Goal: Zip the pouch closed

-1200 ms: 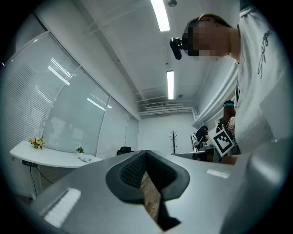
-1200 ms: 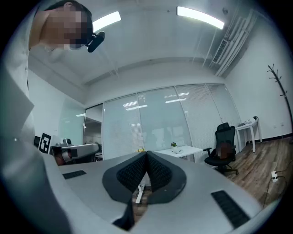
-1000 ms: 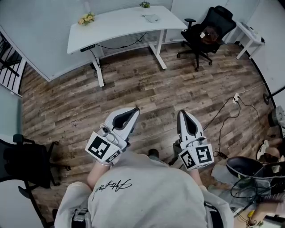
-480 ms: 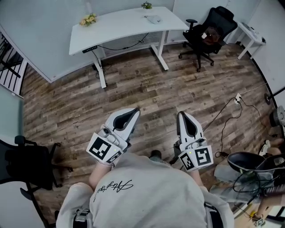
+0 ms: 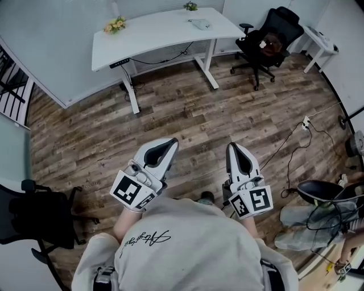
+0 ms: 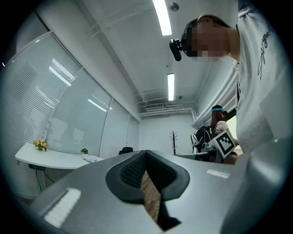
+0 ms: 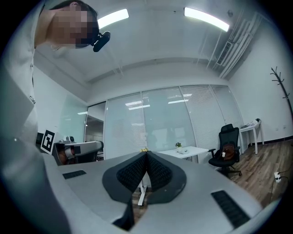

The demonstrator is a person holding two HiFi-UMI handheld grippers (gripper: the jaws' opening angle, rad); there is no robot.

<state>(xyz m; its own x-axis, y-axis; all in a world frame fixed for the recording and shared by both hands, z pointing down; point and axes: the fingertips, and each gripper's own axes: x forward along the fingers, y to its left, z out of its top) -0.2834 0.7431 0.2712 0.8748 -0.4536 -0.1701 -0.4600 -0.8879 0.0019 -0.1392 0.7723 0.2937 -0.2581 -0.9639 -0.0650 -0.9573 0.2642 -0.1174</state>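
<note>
Over on the far side of the room, a white desk (image 5: 153, 31) carries a bunch of flowers (image 5: 116, 25) at its left end, a small plant (image 5: 190, 6) at the back edge and, toward its right end, a small pale lump that is probably the pouch (image 5: 200, 24); it is too small to make out a zipper or which way it lies. It sits well apart from both tools, with bare wood floor between. Judging by its kind, it should be light and limp and would slide or bunch under a tug, so one tool would do best to pin the fabric at the zipper's closed end while the other pinches the pull tab, which is small and may slip. A black chair (image 5: 264, 42) stands right of the desk. Closer in, the left gripper (image 5: 170, 142) has its jaws clenched together on nothing, their ribbed pads meeting. Next comes the person's pale shirt (image 5: 187, 244), with a line of dark cursive script that is not legible. Right of it, the right gripper (image 5: 232, 145) is likewise clamped tight and empty. Each tool's cube bears black-and-white square markers; no brand or printed label can be read anywhere.
</note>
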